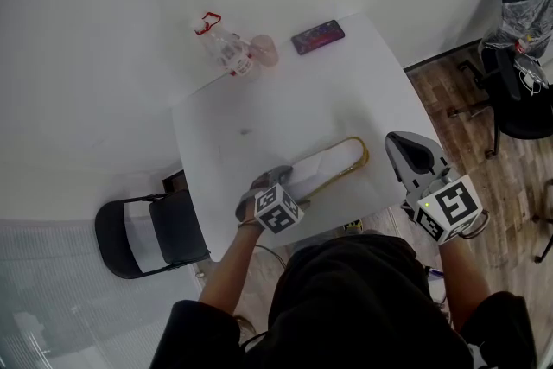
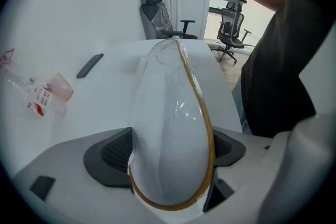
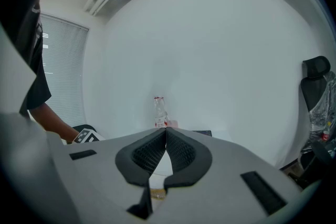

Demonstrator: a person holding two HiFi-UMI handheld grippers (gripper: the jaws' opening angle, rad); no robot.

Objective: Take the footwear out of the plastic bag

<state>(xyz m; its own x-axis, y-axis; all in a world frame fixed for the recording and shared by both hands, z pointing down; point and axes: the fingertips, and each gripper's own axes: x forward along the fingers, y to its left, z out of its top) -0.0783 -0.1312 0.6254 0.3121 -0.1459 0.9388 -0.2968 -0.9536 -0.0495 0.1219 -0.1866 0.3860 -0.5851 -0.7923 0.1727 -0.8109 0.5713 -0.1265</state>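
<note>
Here, the white slipper (image 2: 170, 128) with its tan rim sits between the jaws of the left claw (image 2: 170, 152), which grasps its near end: both dark pads press against the slipper's sides and the white face bows up a little between them. A glossy, clear plastic bag (image 2: 163, 54) covers it, showing highlights along the rim and crinkling at the far tip. From the head view, the slipper (image 1: 333, 167) stretches away from the left claw (image 1: 270, 181) across the white tabletop (image 1: 259, 112), its far end lying just left of the right claw (image 1: 408, 147). The right claw (image 3: 165, 139) is clenched with nothing between its ribbed pads, which meet along their whole length; it is held near the tabletop's right edge, pointing roughly level across the surface. Well beyond the left claw's tips and off to their left, a clear bottle (image 1: 226, 52) with red trim lies on its side, with a pinkish cup (image 1: 264, 50) touching it. A dark phone (image 1: 318, 36) lies flat farther along, ahead of the same claw. Off the tabletop, a black folding chair (image 1: 151, 233) stands behind and left of the left claw, and a black office chair (image 1: 518, 91) stands on the wood floor well to the right of the right claw.
</note>
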